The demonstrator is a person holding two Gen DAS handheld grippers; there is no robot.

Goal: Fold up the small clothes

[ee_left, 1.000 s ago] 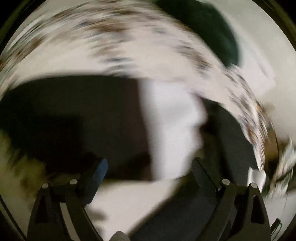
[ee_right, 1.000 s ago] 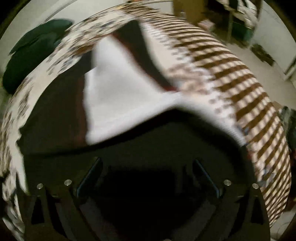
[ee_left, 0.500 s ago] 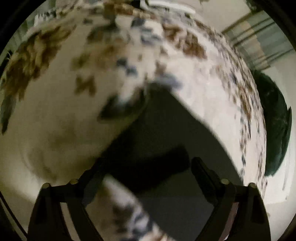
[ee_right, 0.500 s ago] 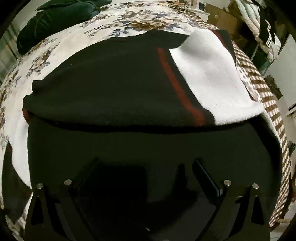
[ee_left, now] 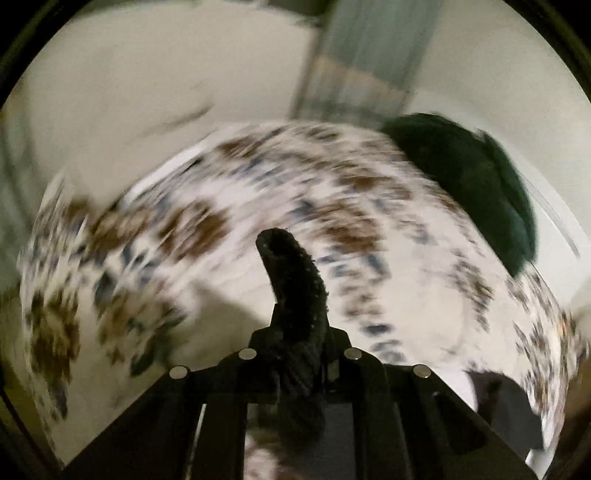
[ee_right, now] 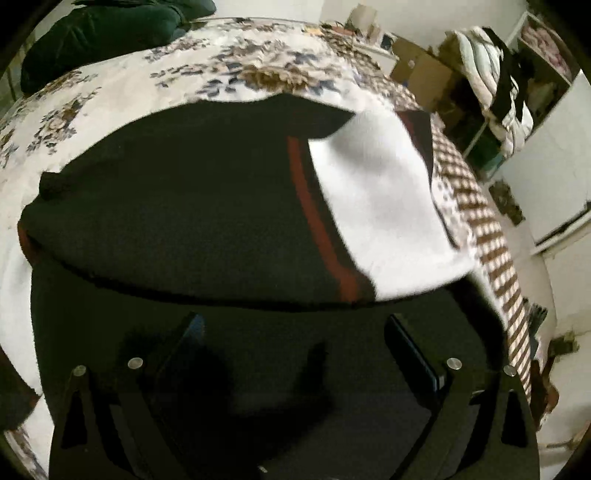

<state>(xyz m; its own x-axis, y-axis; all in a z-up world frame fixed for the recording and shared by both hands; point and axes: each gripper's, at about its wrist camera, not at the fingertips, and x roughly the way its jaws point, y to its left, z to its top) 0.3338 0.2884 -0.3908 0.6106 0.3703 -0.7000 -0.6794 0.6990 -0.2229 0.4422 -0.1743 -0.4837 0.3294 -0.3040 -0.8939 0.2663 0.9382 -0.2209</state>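
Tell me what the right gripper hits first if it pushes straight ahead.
Likely the black garment: the open right gripper points at its folded edge, just ahead. Depth is unclear.

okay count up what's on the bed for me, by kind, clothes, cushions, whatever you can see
Garment, black with white panel and red stripe: 1
Dark green cushion: 1
Floral bedspread: 1
Total: 3
The left gripper pinches a black fabric edge, probably that same garment, so it is not counted again.
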